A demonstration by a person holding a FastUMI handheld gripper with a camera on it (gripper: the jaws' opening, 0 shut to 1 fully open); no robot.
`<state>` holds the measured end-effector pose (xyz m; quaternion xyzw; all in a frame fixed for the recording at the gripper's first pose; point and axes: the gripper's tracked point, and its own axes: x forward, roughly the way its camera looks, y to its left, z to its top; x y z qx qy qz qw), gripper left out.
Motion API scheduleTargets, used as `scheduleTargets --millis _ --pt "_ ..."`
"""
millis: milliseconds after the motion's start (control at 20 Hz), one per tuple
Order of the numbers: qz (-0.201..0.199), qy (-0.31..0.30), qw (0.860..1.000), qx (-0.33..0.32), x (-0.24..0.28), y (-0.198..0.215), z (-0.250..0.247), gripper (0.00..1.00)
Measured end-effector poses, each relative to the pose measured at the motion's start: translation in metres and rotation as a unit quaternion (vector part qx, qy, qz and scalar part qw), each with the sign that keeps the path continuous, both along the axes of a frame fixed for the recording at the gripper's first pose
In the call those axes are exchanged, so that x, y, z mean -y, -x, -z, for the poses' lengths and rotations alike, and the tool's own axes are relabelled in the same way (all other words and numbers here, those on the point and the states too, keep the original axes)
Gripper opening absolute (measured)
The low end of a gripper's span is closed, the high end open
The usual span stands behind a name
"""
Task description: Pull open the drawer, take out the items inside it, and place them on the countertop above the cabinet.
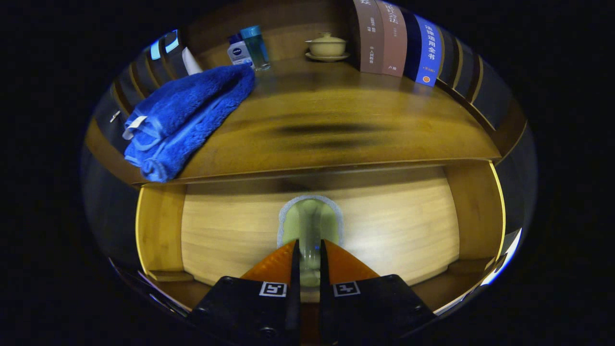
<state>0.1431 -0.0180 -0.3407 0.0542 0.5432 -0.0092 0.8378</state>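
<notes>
Wooden countertop (336, 129) (blurred), gripper (307, 259) perhaps pinching handle (310, 226)

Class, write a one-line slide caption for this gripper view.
Hand-held gripper shut on a green sponge over the open drawer, blue towel on the countertop.

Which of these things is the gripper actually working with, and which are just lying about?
In the job:
gripper, fingers closed on the green brush
open drawer
countertop

Just lying about:
blue towel
bottles
lidded cup
books
</notes>
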Motion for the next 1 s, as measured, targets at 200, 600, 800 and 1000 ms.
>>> scheduleTargets --millis 200,600,800,1000 --pt "0.000 -0.026 1.000 0.008 -0.009 0.021 -0.035 0.20" --pt "-0.009 -0.022 0.997 0.070 -0.006 -0.016 -0.123 0.20" --pt "-0.009 -0.003 0.997 0.075 -0.002 -0.072 -0.130 0.20" --pt "-0.003 0.021 0.998 0.064 0.005 -0.125 -0.117 0.20"
